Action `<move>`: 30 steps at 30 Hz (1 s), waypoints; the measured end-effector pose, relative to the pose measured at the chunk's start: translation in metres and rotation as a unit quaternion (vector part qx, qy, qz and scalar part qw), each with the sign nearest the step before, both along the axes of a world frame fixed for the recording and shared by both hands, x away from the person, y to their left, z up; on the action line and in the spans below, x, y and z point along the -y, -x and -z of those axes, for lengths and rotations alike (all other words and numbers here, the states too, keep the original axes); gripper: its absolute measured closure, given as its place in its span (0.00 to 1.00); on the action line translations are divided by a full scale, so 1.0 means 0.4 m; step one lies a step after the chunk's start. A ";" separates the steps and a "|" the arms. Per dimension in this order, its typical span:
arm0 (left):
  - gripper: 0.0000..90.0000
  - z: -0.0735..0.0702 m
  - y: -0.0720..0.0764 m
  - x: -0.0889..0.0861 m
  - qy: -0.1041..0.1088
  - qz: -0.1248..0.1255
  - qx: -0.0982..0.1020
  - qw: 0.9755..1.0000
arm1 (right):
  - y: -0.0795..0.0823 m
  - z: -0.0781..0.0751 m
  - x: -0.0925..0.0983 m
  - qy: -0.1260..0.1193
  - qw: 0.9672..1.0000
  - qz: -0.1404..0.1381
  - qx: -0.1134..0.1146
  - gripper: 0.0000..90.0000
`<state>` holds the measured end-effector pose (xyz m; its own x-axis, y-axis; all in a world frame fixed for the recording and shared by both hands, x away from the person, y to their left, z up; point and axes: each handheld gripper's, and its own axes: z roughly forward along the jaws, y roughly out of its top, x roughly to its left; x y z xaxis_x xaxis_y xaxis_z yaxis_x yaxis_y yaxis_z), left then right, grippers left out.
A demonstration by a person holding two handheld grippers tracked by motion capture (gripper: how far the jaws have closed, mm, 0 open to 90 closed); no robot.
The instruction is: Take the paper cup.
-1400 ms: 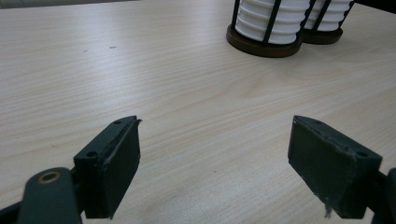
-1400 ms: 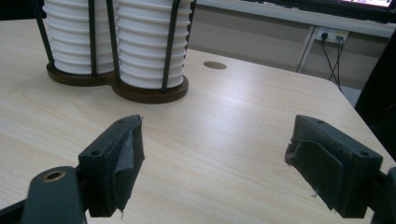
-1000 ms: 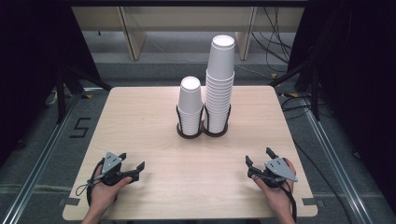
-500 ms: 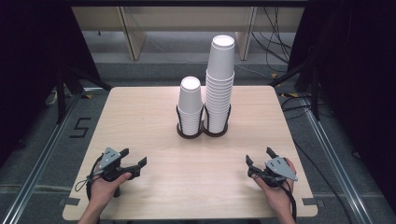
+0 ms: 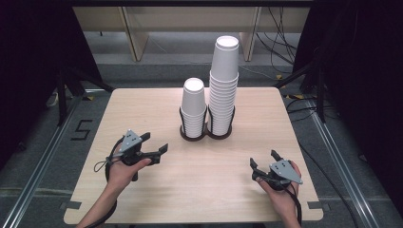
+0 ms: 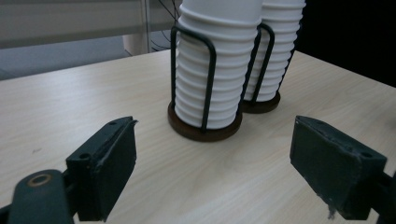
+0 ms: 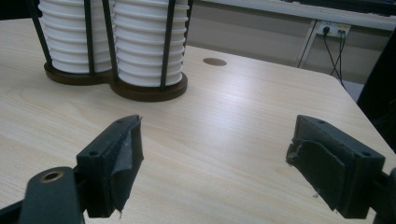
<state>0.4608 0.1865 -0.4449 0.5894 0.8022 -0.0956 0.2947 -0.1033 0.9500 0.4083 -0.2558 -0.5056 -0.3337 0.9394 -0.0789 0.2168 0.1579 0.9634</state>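
Two stacks of white paper cups stand in a black wire double holder (image 5: 205, 134) at the table's middle back. The short stack (image 5: 194, 104) is on the left and the tall stack (image 5: 224, 83) on the right. My left gripper (image 5: 155, 142) is open over the table, left of and in front of the holder, jaws pointing toward it. In the left gripper view, the open gripper (image 6: 214, 142) faces the short stack (image 6: 212, 79) close ahead. My right gripper (image 5: 263, 159) is open near the front right. In the right gripper view, that gripper (image 7: 217, 135) is empty, and the tall stack (image 7: 149, 51) stands ahead to the left.
The light wooden table (image 5: 142, 104) has a small round hole (image 7: 215, 61) near its far edge. Grey floor with a "5" mark (image 5: 81, 129) lies to the left. Cables (image 5: 280, 52) and dark stands surround the table, and wooden furniture legs (image 5: 133, 33) stand behind it.
My left gripper has moved forward and to the right, toward the cup holder. The right gripper and the cups have stayed put.
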 end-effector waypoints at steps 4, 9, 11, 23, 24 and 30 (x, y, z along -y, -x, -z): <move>0.15 -0.025 -0.026 0.025 0.003 0.009 0.021 1.000 | 0.002 -0.001 0.002 0.010 1.000 0.009 0.007 0.20; 0.16 -0.050 -0.050 0.052 0.000 0.018 0.026 1.000 | 0.002 -0.001 0.002 0.011 1.000 0.009 0.008 0.20; 0.16 -0.061 -0.060 0.062 -0.001 0.022 0.026 0.999 | 0.002 -0.001 0.002 0.012 1.000 0.005 0.007 0.20; 0.13 -0.144 -0.132 0.121 0.008 0.037 0.037 0.999 | 0.002 -0.001 0.002 0.015 1.000 0.005 0.010 0.20; 0.13 -0.159 -0.144 0.128 0.010 0.036 0.035 0.999 | 0.002 -0.001 0.002 0.015 1.000 0.005 0.010 0.20; 0.05 -0.191 -0.168 0.151 0.005 0.038 0.040 0.998 | 0.001 -0.001 0.002 0.017 1.000 0.004 0.012 0.20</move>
